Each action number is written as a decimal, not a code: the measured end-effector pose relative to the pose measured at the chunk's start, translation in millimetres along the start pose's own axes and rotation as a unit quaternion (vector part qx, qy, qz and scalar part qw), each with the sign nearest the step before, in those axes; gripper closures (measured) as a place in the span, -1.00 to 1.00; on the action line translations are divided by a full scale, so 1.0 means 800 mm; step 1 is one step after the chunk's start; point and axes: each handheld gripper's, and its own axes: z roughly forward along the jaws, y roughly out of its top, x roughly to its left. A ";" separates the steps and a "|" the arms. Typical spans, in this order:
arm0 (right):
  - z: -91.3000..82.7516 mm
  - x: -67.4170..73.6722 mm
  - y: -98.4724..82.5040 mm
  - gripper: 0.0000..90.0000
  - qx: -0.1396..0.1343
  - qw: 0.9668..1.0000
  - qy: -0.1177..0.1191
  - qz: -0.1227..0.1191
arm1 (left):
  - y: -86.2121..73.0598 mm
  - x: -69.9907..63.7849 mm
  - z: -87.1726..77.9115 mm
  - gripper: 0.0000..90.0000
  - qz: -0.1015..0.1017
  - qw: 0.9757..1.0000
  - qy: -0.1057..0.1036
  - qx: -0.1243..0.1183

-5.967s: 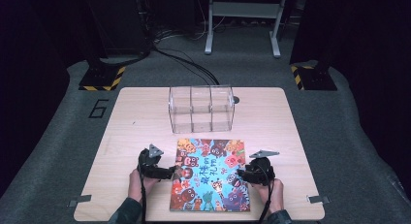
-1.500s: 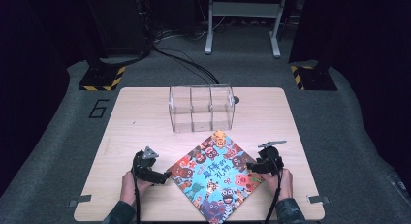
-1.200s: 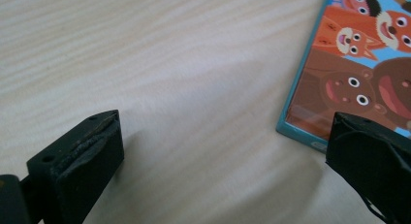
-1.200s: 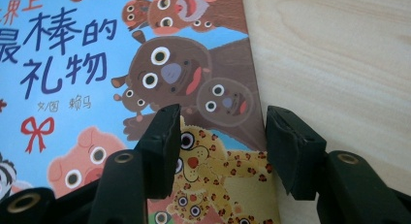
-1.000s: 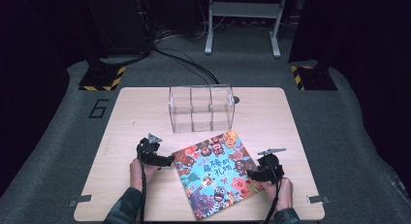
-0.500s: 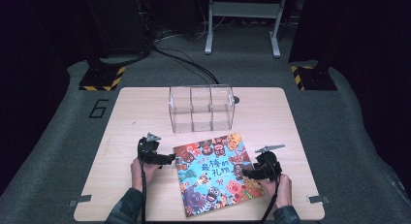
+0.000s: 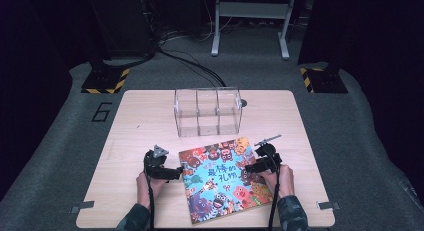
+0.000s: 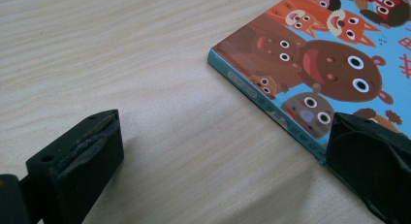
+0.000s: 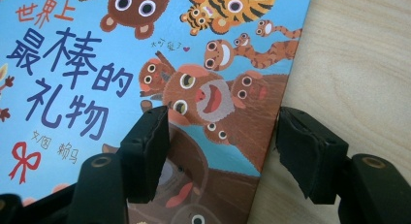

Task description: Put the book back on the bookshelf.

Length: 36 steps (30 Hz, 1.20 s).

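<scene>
- Colourful picture book (image 7: 223,178) lies flat on the wooden desk (image 7: 135,121), slightly askew, in front of a clear 3-compartment box (image 7: 207,111).
- Left gripper (image 7: 176,173): released, jaws wide, at the book's left edge (one jaw over the cover).
- Right gripper (image 7: 246,169): released, jaws just been opening, straddling the book's right edge.

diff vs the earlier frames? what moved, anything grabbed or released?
The picture book has swung back from a diamond tilt to nearly square. The right claw has just been opening, astride the book's edge without clamping it. The left claw is open beside the spine. The clear organizer is unmoved.
</scene>
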 end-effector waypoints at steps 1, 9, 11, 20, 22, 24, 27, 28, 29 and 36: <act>0.001 0.001 0.001 -0.22 -0.002 1.000 0.000 0.000 | -0.001 -0.002 0.001 -1.00 -0.010 1.000 0.001 -0.010; -0.002 -0.005 0.003 -0.25 0.007 1.000 0.020 -0.006 | -0.002 -0.001 0.002 -1.00 -0.001 1.000 0.002 -0.012; -0.002 -0.009 0.001 -0.25 -0.001 0.999 0.034 0.000 | -0.002 -0.001 0.002 -1.00 -0.001 1.000 0.001 -0.012; -0.025 -0.012 -0.005 -0.11 -0.032 0.998 0.053 -0.014 | -0.002 0.000 0.002 -1.00 0.009 1.000 0.001 -0.010; -0.029 -0.010 -0.003 -0.09 -0.037 0.998 0.045 -0.027 | -0.002 0.000 0.003 -1.00 0.009 1.000 0.000 -0.013; -0.033 -0.009 -0.002 -0.07 -0.044 0.998 0.043 -0.032 | -0.002 0.001 0.003 -1.00 0.014 1.000 0.000 -0.010; -0.038 -0.009 -0.002 -0.03 -0.055 0.997 0.054 -0.017 | -0.002 0.001 0.003 -1.00 0.014 1.000 -0.001 -0.009; -0.041 -0.010 -0.001 0.07 -0.065 0.996 0.065 -0.019 | -0.002 0.001 0.003 -1.00 0.015 1.000 -0.001 -0.009; -0.042 -0.009 0.002 0.07 -0.081 0.991 0.110 -0.009 | -0.001 0.001 0.002 -1.00 0.018 1.000 -0.007 -0.002; -0.025 -0.007 0.023 -0.03 -0.027 0.999 0.037 -0.017 | -0.002 0.000 0.001 -0.99 0.049 0.999 0.002 0.004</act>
